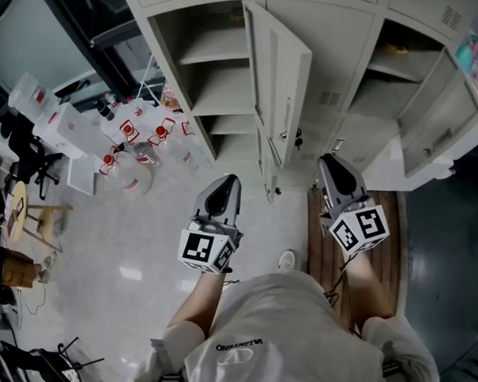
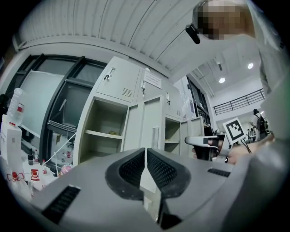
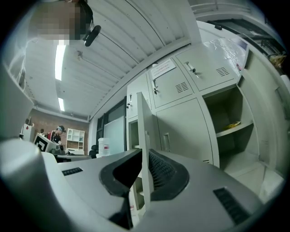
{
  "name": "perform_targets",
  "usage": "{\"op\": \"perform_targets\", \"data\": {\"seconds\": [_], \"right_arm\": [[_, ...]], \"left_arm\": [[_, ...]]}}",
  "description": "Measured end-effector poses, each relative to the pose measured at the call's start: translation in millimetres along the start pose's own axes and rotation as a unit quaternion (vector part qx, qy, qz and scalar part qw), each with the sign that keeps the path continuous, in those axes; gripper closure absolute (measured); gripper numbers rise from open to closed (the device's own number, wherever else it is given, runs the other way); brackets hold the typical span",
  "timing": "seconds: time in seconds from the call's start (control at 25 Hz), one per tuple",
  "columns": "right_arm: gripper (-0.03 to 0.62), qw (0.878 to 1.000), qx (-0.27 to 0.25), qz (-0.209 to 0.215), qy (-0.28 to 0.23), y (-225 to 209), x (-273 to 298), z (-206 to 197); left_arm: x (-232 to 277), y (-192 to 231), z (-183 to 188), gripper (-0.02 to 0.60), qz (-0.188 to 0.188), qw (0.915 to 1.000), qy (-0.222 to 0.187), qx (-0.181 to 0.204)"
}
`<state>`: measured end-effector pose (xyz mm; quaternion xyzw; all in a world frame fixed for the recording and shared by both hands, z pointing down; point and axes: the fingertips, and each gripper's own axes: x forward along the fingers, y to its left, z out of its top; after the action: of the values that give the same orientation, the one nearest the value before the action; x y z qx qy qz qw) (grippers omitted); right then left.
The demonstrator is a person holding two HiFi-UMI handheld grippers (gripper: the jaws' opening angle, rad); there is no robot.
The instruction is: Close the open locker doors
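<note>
floor left: clear bottles with red labels (image 1: pixel 142 155) clustered on pale tiles, just beside white boxes (image 1: pixel 58 127) | far left: round wooden stool (image 1: pixel 17 210) | floor right: wooden slat board (image 1: pixel 314 246) | wall: dark window panes (image 2: pixel 68 104) | ceiling: lit strip light (image 3: pixel 60 56)

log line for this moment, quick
left tool: shut, empty | right tool: open, empty | middle door: open | right door: open | contact: none

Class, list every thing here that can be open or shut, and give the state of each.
Left door: open, swung wide.
Middle door: shut.
Right door: open.
Left gripper: shut, empty.
Right gripper: slightly open, gripping nothing.
</note>
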<state>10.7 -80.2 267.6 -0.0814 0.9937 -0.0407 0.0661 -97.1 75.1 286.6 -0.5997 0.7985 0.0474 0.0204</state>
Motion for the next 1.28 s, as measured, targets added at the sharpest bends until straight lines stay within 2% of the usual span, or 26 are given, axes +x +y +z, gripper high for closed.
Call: {"op": "perform_targets", "data": {"seconds": [0.16, 0.48, 0.96, 1.28], "right_arm": [[0.533, 0.999, 0.009, 0.046, -0.007, -12, 18, 0], [0.513, 0.992, 0.004, 0.125, 0.012, -18, 43, -5], [0.479, 0.987, 0.006, 0.161, 0.021, -11, 75, -19], [0.447, 0.984, 0.006, 0.177, 0.004, -1, 85, -13]], "left_arm": [[21, -1, -2, 0.580, 0.007, 1.0000, -0.003, 0.006], [49, -9, -2, 0.580, 0.026, 0.9996, -0.006, 0.012], [69, -10, -15, 0.569, 0.027, 0.9996, 0.003, -0.004], [70, 3, -12, 0.565, -0.005, 0.9999, 0.011, -0.008]]}}
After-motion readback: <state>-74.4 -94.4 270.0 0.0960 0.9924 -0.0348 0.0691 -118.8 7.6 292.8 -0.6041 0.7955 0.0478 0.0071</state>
